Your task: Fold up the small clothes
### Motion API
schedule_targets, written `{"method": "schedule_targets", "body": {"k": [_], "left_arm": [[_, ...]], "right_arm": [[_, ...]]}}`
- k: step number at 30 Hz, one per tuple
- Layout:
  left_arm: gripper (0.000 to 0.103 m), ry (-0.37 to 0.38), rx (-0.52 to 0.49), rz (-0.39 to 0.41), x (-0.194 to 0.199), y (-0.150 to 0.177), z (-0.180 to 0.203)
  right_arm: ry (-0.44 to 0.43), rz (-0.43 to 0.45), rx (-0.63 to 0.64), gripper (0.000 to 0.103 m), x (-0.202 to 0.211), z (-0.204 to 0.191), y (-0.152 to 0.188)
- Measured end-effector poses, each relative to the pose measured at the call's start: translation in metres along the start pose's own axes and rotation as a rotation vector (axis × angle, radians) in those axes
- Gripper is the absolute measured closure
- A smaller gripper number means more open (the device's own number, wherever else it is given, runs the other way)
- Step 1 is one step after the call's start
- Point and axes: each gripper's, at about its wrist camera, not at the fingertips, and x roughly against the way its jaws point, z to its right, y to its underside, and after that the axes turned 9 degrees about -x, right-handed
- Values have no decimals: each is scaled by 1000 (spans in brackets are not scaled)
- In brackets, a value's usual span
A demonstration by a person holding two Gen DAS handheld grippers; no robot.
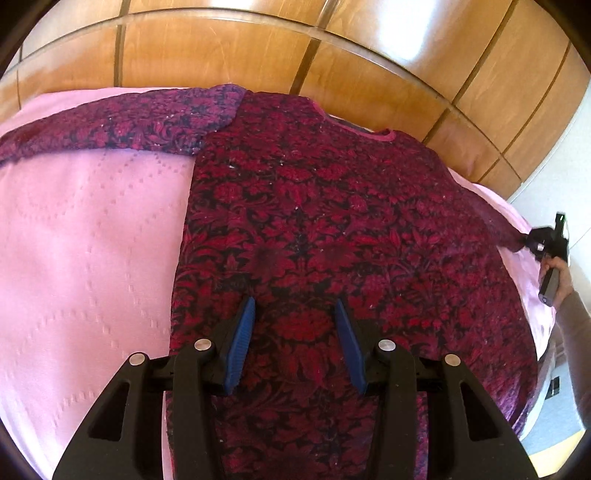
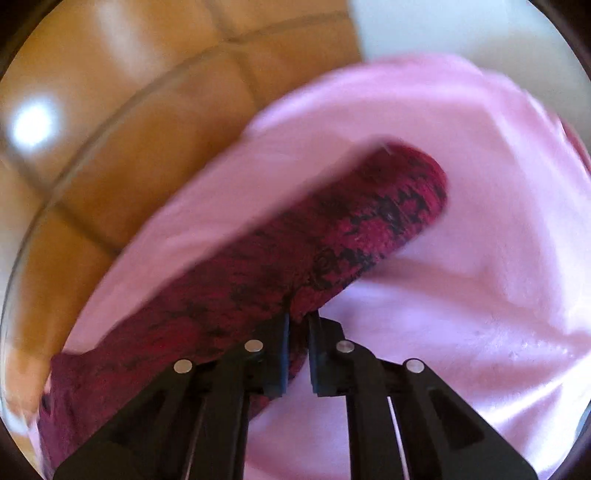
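A dark red and black floral sweater [image 1: 325, 229] lies flat on a pink bedspread [image 1: 85, 258], collar toward the headboard. Its left sleeve [image 1: 110, 125] stretches out to the left. My left gripper [image 1: 295, 314] is open with blue pads, hovering just above the sweater's lower body. My right gripper [image 2: 299, 321] is shut on the right sleeve [image 2: 332, 251] near its edge and holds it lifted over the bedspread [image 2: 461, 295]; the cuff end points away. The right gripper also shows at the far right of the left wrist view [image 1: 532, 240], pulling the sleeve outward.
A glossy wooden panelled headboard [image 1: 258, 48] runs behind the bed, also in the right wrist view [image 2: 110, 147]. The bed's right edge drops to a pale floor [image 1: 546, 443]. A white wall [image 2: 461, 26] stands beyond the headboard.
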Motion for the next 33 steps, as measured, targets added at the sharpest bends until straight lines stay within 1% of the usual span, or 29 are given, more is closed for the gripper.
{"method": "schedule_targets", "body": {"k": [2, 3, 5, 7, 8, 10, 13, 15, 17, 20, 23, 24, 25, 26, 27, 28, 29, 31, 32, 33], "left_arm": [[58, 8, 5, 2, 2, -1, -1], [55, 17, 9, 5, 1, -1, 0], [55, 30, 23, 13, 4, -2, 0], [55, 41, 37, 19, 6, -4, -1], [55, 49, 48, 25, 8, -4, -2], [55, 67, 74, 35, 12, -5, -7], [55, 82, 98, 50, 16, -8, -13], [55, 86, 110, 62, 20, -9, -17], [55, 98, 131, 82, 25, -13, -21], [54, 122, 158, 106, 30, -20, -26], [55, 159, 183, 122, 33, -30, -31], [55, 170, 190, 125, 33, -34, -32], [55, 188, 196, 127, 32, -39, -33], [55, 202, 203, 127, 30, -44, -34], [55, 206, 208, 129, 28, -49, -35], [55, 218, 214, 128, 25, -55, -35], [55, 228, 219, 125, 21, -62, -36], [54, 249, 232, 117, 10, -75, -35], [54, 255, 238, 112, 4, -81, -35], [54, 254, 243, 107, -2, -86, -35]], "right_arm": [[-26, 61, 110, 96, 23, -31, 8], [-60, 86, 176, 96, 38, -52, 14], [-110, 106, 264, 96, 56, -82, 27], [-161, 117, 367, 96, 73, -117, 47], [-198, 111, 427, 96, 80, -140, 63], [-234, 112, 522, 96, 84, -174, 88], [-301, 80, 664, 96, 85, -227, 138], [-329, 49, 769, 96, 86, -259, 183], [-349, 13, 852, 96, 81, -282, 220], [-366, -54, 1003, 96, 74, -312, 291], [-367, -92, 1108, 95, 67, -325, 340], [-367, -100, 1126, 92, 71, -326, 350], [-371, -115, 1143, 80, 70, -329, 358], [-381, -122, 1157, 55, 74, -328, 363], [-406, -127, 1163, 42, 78, -327, 367], [-433, -122, 1157, 31, 85, -322, 364], [-449, -113, 1150, 30, 92, -318, 363], [-482, -130, 1123, 29, 105, -303, 353], [-502, -145, 1099, 25, 109, -297, 349], [-530, -156, 1056, 23, 123, -283, 340]]}}
